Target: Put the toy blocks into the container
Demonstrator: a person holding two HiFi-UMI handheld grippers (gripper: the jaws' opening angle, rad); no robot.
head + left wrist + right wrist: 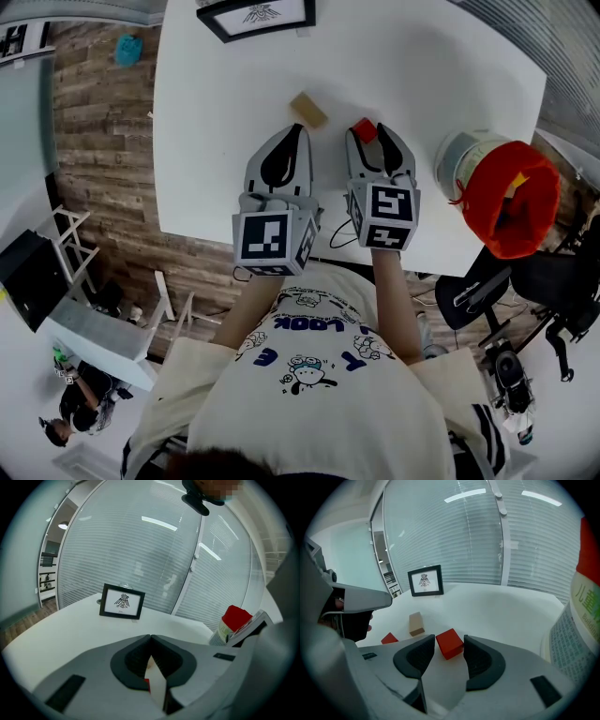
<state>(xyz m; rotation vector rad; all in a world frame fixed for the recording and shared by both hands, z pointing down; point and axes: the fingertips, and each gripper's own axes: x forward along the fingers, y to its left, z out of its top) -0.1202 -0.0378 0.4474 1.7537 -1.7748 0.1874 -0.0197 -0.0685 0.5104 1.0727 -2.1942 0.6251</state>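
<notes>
A red cube [364, 129] [449, 643] lies on the white table [450, 66], turned at an angle between the fingertips of my right gripper [367, 133] [449, 649]. The jaws stand open on either side of it. A tan block [307, 110] [415, 623] lies just beyond my left gripper [298, 133] [151, 638], whose jaws are shut tip to tip with nothing in them. A smaller red block [389, 638] sits by the left gripper and is hidden in the head view. The container [506, 197] [234, 620], a white tub with a red liner, stands at the table's right edge.
A black picture frame [258, 17] [122, 602] [425, 581] stands at the far side of the table. The tub's wall [581, 620] is close on the right of my right gripper. Chairs and gear [525, 281] stand off the table's right corner.
</notes>
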